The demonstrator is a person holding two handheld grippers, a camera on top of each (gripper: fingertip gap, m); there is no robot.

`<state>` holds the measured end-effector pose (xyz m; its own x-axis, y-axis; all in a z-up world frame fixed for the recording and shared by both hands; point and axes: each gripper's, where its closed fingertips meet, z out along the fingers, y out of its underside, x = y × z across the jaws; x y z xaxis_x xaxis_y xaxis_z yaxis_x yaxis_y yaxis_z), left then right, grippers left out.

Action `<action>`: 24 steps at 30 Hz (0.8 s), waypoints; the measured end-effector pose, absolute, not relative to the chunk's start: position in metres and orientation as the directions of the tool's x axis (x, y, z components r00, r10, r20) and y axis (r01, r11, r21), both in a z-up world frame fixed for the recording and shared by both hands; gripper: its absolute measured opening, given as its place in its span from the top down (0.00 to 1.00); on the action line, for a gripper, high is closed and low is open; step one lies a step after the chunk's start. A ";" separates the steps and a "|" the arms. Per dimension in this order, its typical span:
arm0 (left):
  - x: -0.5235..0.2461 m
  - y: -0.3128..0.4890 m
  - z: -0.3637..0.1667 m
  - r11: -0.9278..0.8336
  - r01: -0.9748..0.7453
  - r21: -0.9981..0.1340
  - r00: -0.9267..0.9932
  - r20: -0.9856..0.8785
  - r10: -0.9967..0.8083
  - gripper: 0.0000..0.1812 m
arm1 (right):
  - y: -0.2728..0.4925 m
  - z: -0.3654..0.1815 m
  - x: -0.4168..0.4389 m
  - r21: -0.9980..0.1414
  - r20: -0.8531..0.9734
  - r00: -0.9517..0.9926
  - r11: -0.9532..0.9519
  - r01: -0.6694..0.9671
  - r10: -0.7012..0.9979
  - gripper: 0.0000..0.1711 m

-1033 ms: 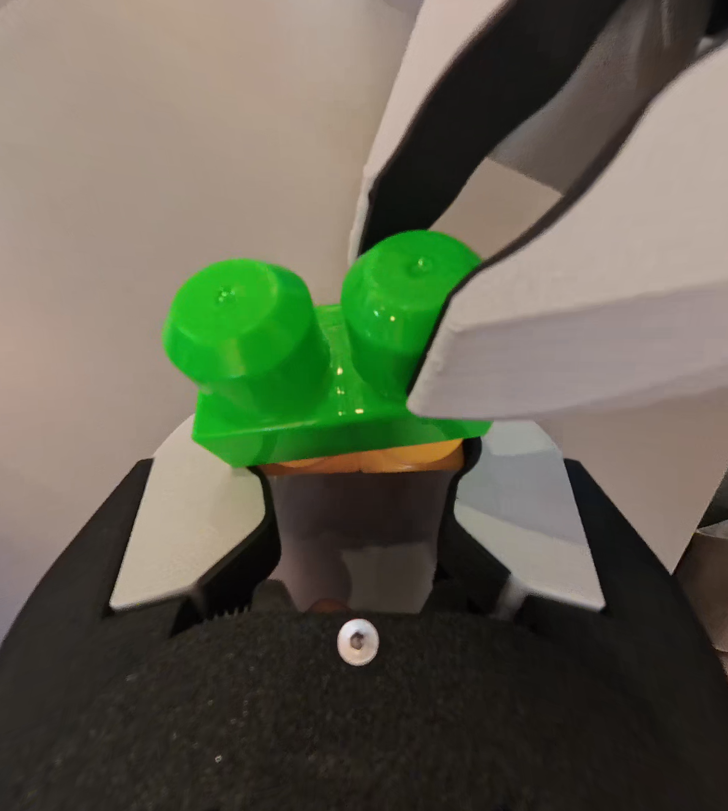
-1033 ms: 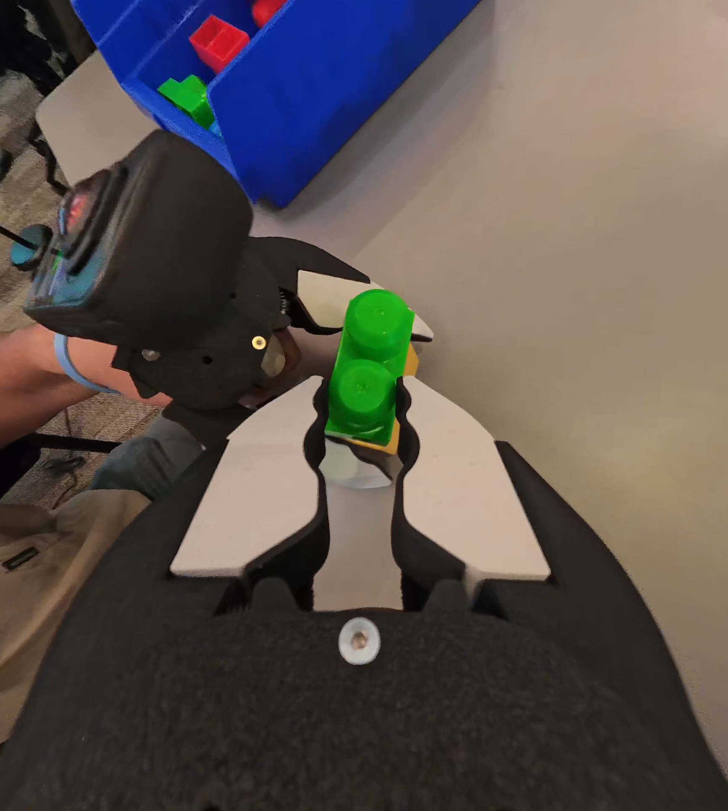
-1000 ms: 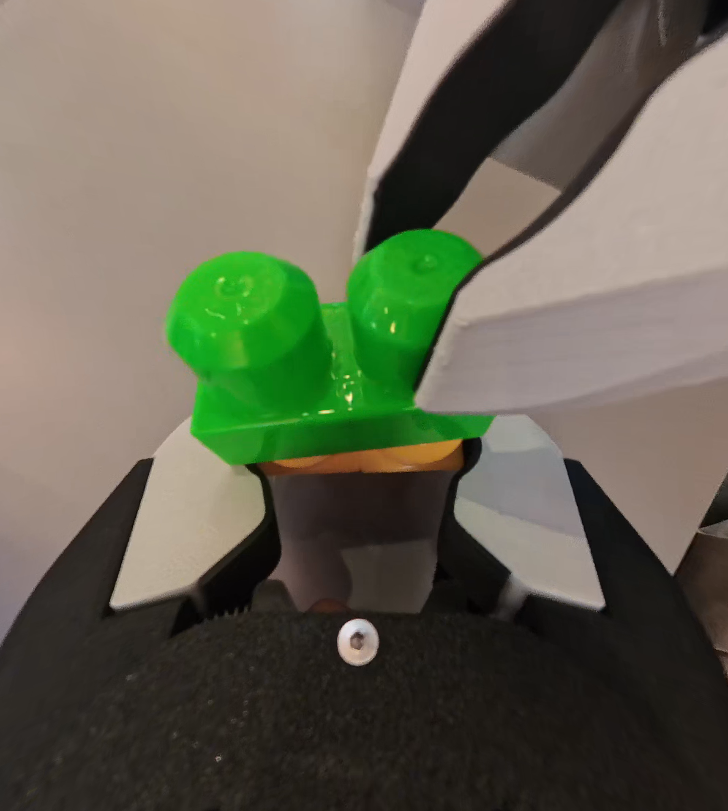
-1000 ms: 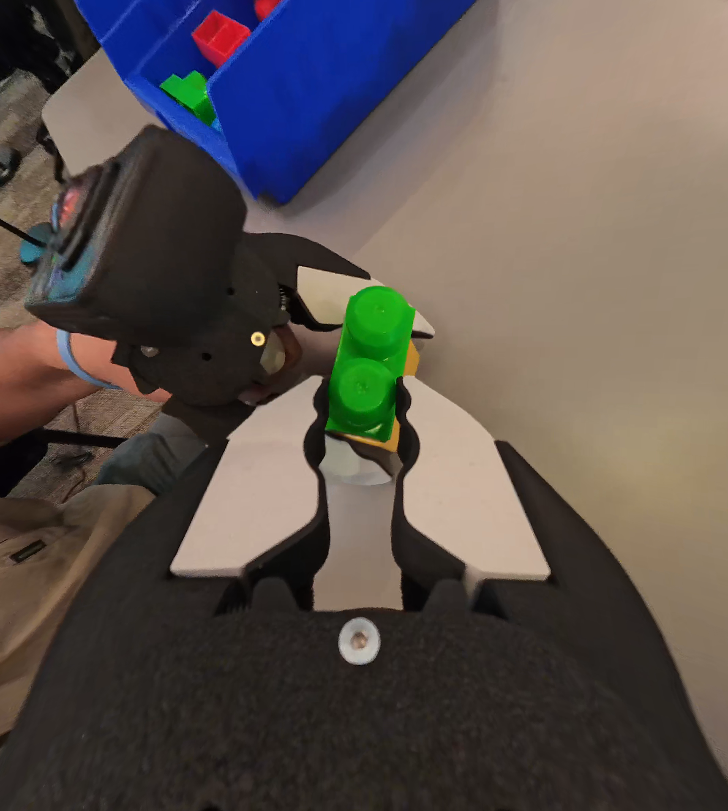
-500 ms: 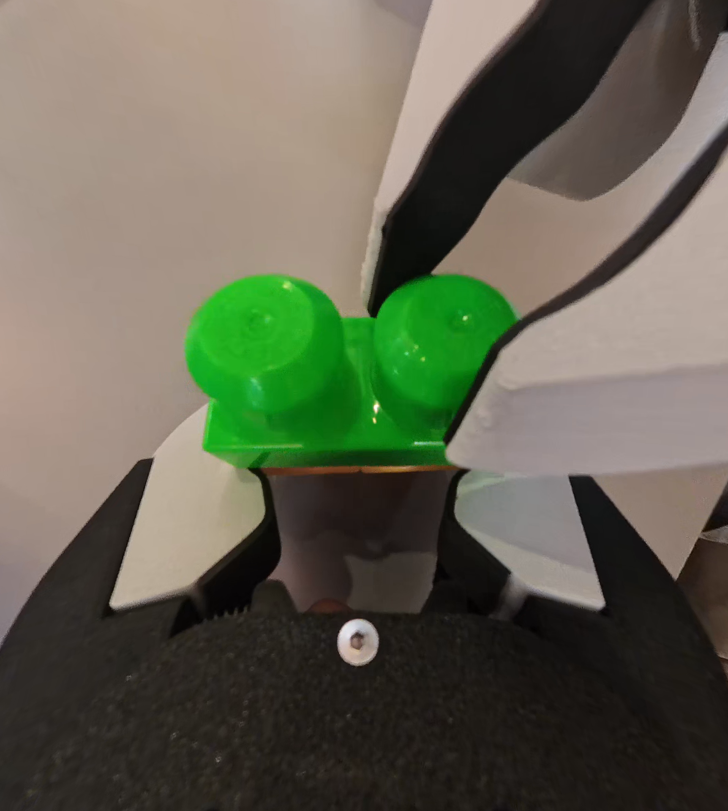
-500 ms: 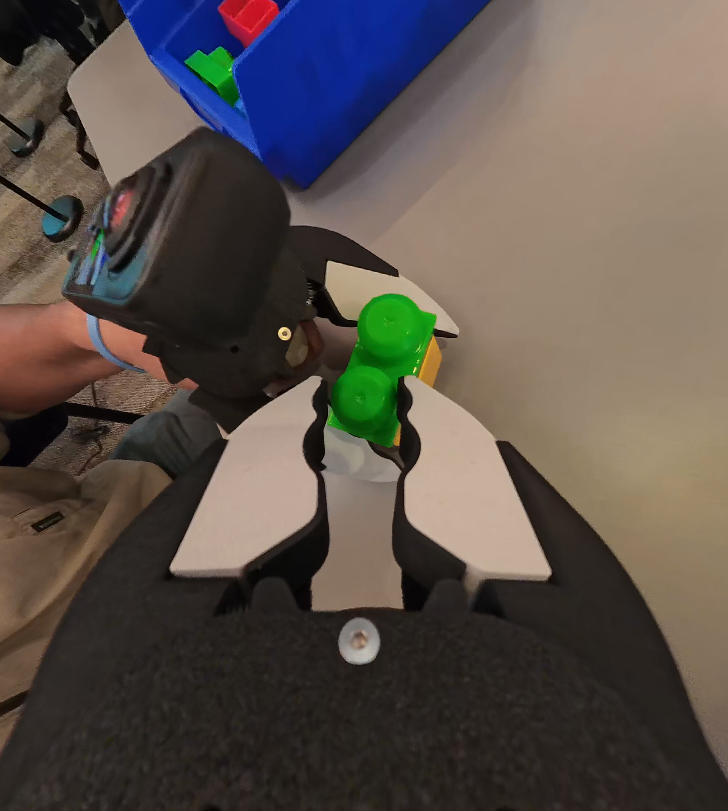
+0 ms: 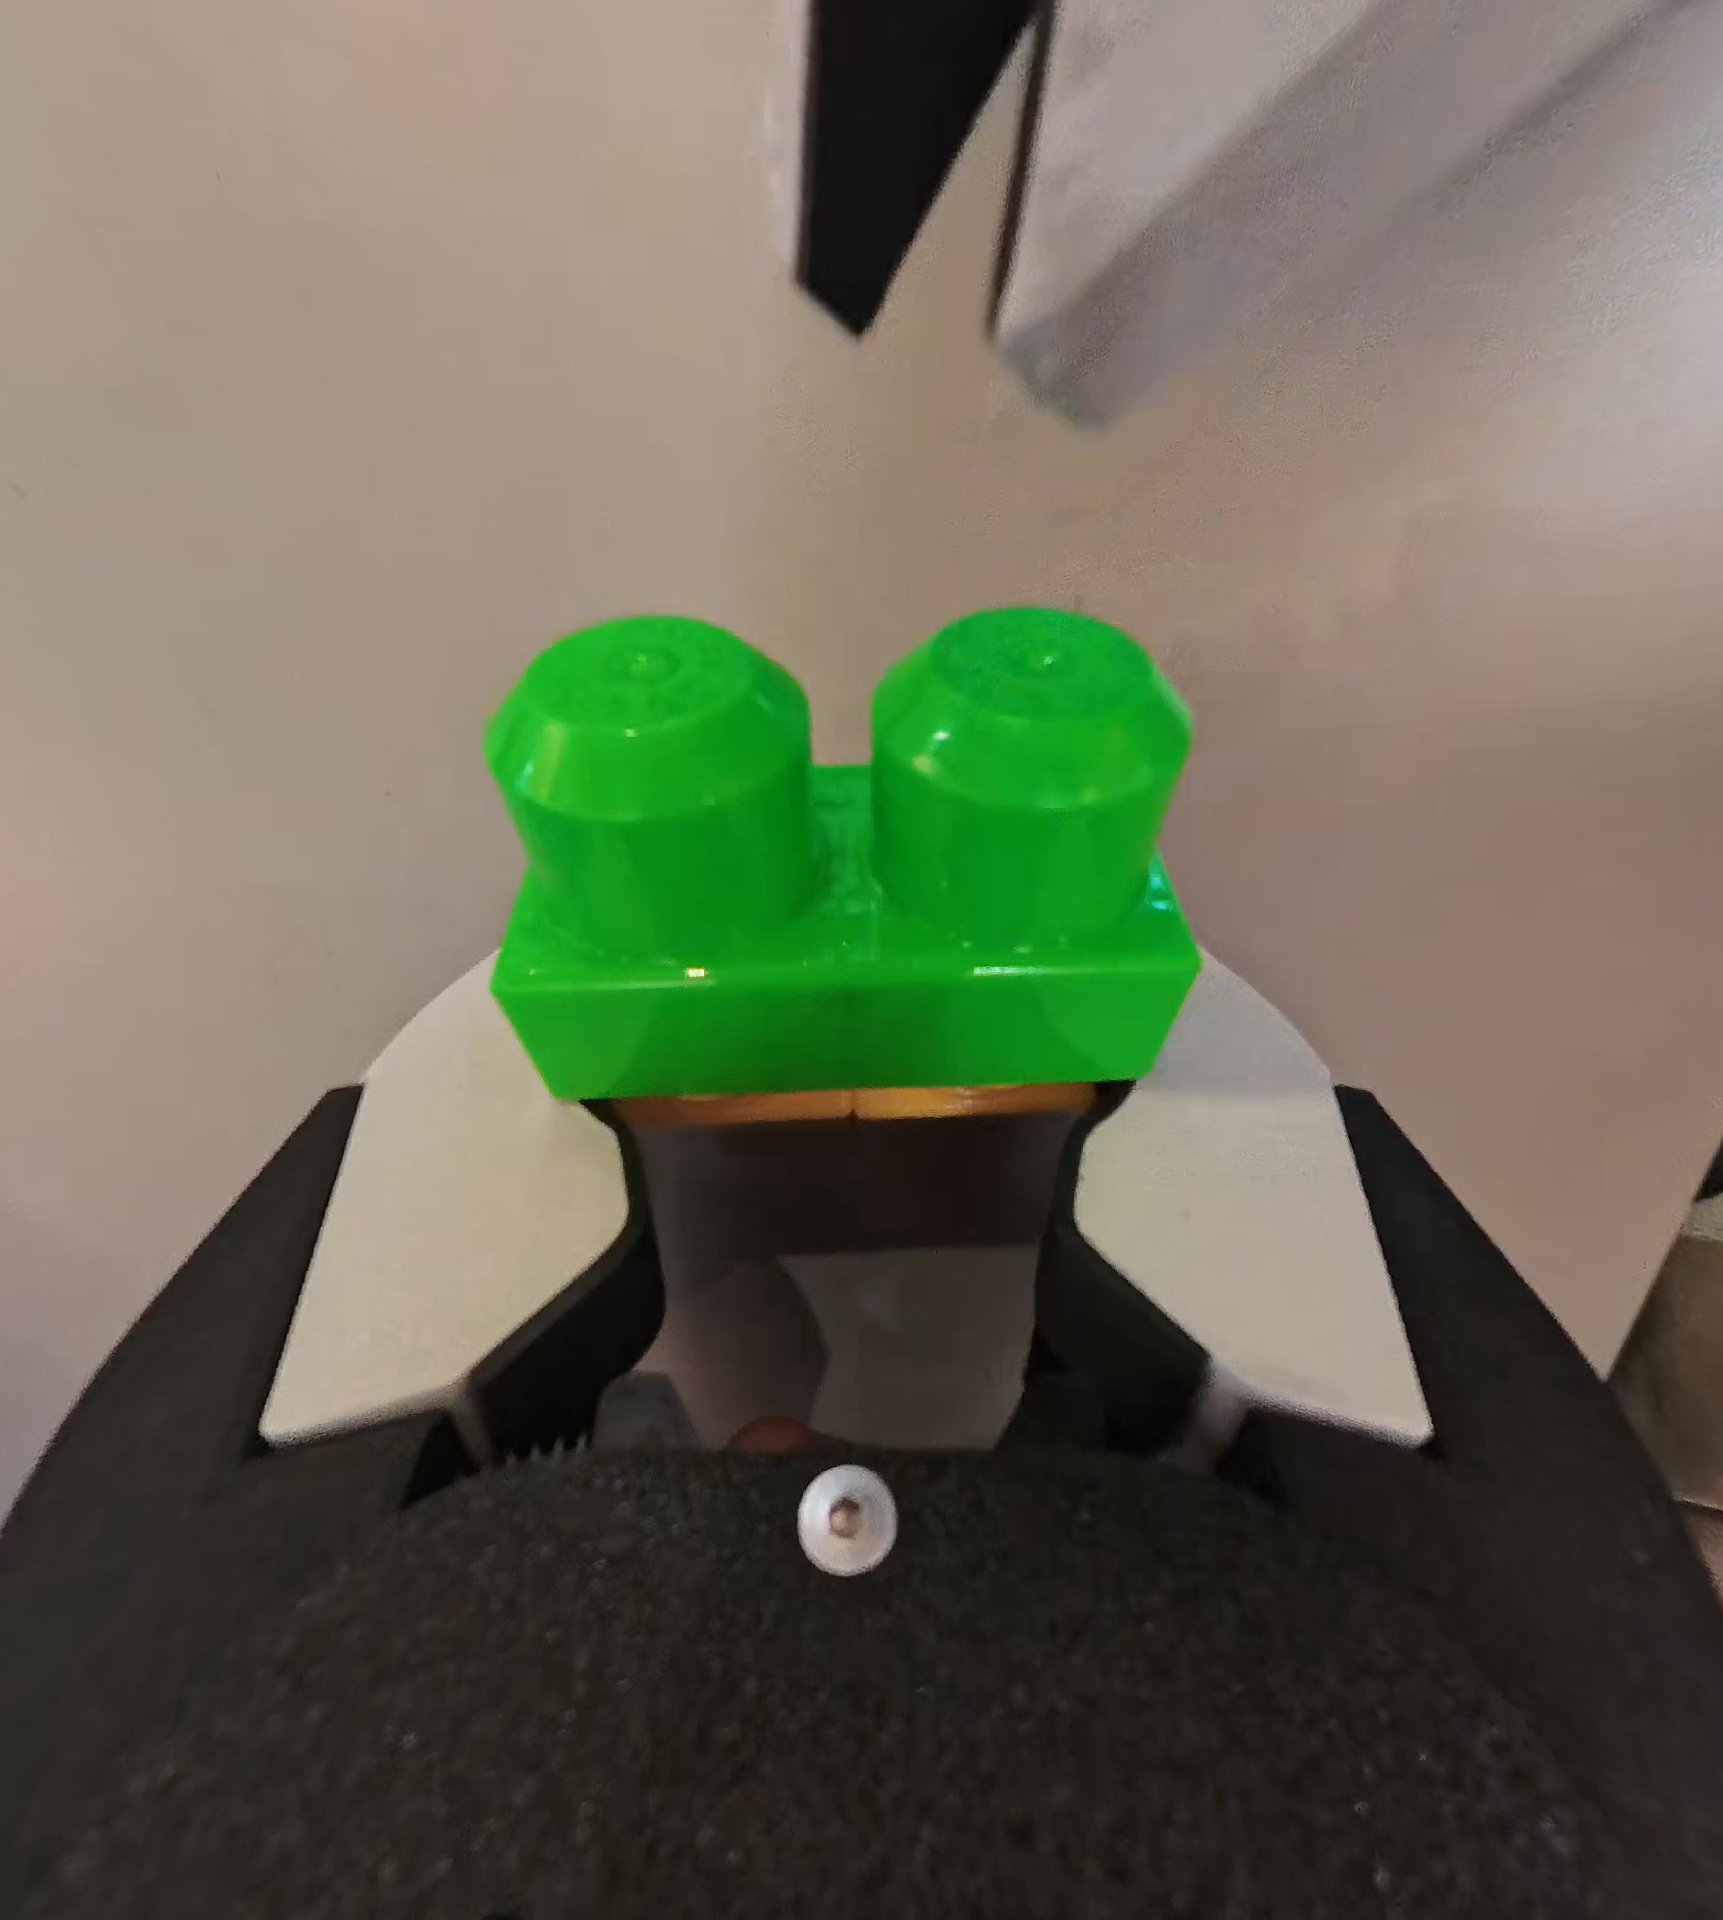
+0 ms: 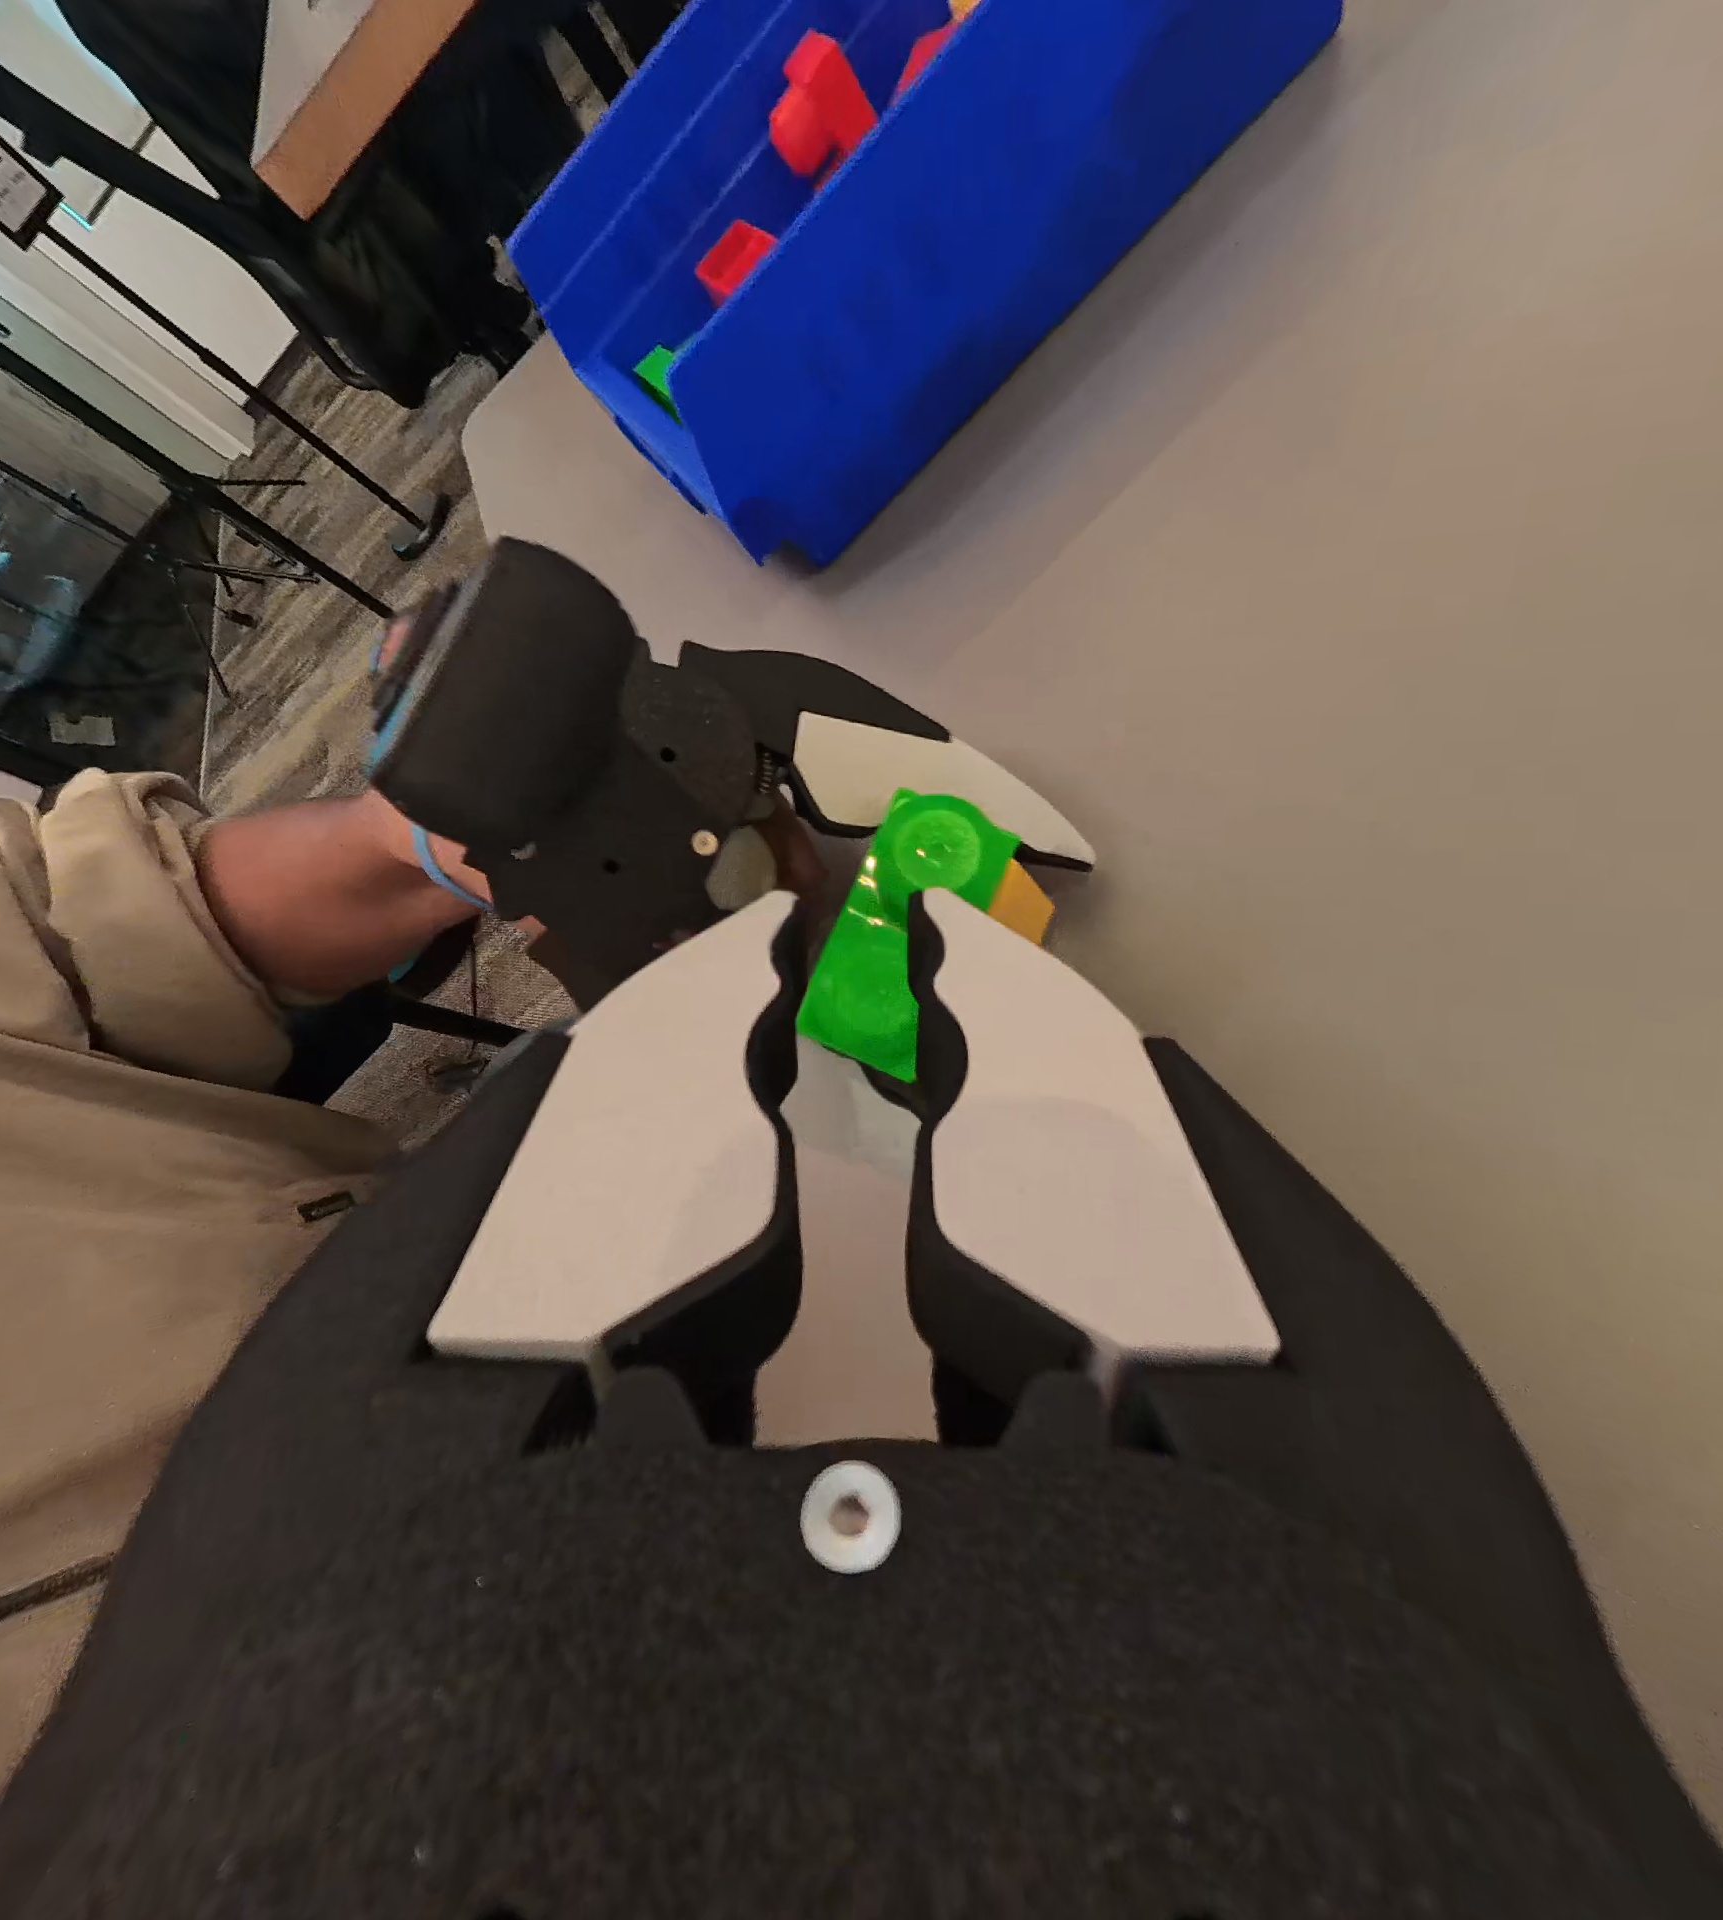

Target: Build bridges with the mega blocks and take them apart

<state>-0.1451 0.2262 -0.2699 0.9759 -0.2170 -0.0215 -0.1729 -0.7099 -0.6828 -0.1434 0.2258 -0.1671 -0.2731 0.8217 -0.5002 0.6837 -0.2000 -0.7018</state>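
Observation:
A green two-stud block (image 7: 836, 935) sits pressed on an orange block (image 7: 857, 1103). My left gripper (image 7: 846, 1091) is shut on the orange block, which is mostly hidden under the green one. My right gripper (image 7: 930, 343) hangs blurred above and to the right, clear of the studs. In the right wrist view my right gripper (image 8: 855, 914) has a narrow gap between its fingers and holds nothing. The green block (image 8: 930, 847) and orange block (image 8: 1023, 899) show beyond its tips, held by the left gripper (image 8: 950, 883).
A blue bin (image 8: 940, 312) stands at the back of the grey table (image 8: 1459, 727), holding red blocks (image 8: 815, 104) and a green block (image 8: 654, 369). A person's arm in a tan sleeve (image 8: 57, 935) is at the left, past the table edge. The tips of one gripper are about 10 cm away from the tips of the other.
My right gripper has let go of the green block's stud and pulled up and away. The green block now sits level on the orange one in my left gripper.

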 end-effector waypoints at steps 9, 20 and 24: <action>-0.141 0.226 -0.262 -0.674 -0.208 -0.709 0.967 -0.044 -0.252 0.51 | 0.235 -0.189 -0.137 -0.526 -0.762 -0.266 -0.324 0.786 0.590 0.77; -0.126 0.225 -0.232 -0.611 -0.250 -0.751 0.951 -0.070 -0.303 0.51 | 0.210 -0.175 -0.136 -0.438 -0.888 -0.313 -0.416 0.797 0.337 0.70; -0.128 0.227 -0.237 -0.626 -0.249 -0.739 0.954 -0.076 -0.289 0.51 | 0.211 -0.182 -0.141 -0.425 -0.890 -0.281 -0.429 0.797 0.360 0.68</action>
<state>-0.1278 0.2267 -0.2369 0.9542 -0.2893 -0.0761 -0.2488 -0.6263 -0.7388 -0.1406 0.2111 -0.1821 -0.2807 0.3598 -0.8898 0.7973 -0.4286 -0.4249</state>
